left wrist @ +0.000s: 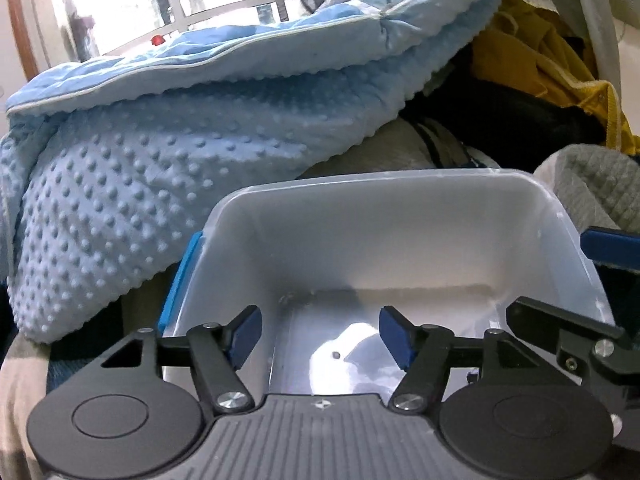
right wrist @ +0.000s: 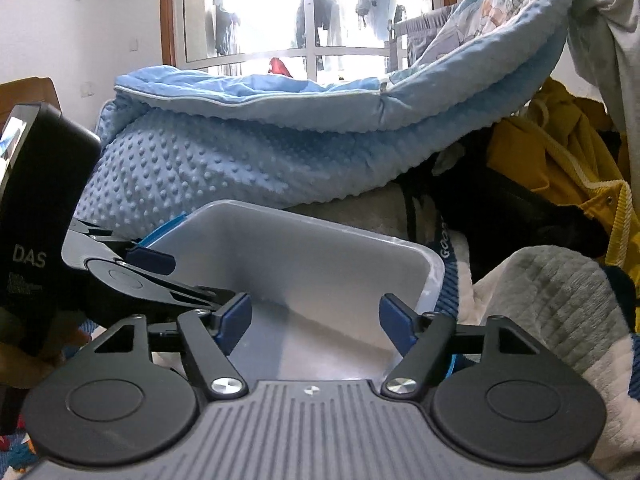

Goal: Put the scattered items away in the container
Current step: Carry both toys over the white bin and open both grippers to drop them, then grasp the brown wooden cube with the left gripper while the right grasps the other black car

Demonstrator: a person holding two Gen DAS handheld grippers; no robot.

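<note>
Both tongs hung side by side over a clear plastic box [left wrist: 400, 220] with blue clips on its sides. The left tongs [left wrist: 320, 336] stood with their blue pads spread apart and nothing between them, pointing down into the box, whose pale floor lay right under the tips with only a small dark speck [left wrist: 335, 355] on it. The right tongs [right wrist: 316, 322] were spread just as wide and gripped nothing; the near edge of the box [right wrist: 304, 248] sat just ahead of and below their tips, and the left tongs [right wrist: 152, 272] showed just to their left, reaching over the same box. Beyond the box, further out from both tongs, a light blue dotted blanket [left wrist: 160, 184] was heaped up. Ahead and to the right of the tongs lay a yellow garment [right wrist: 560, 160] and something black, and nearer on the right a grey knitted cloth [right wrist: 560, 312]
</note>
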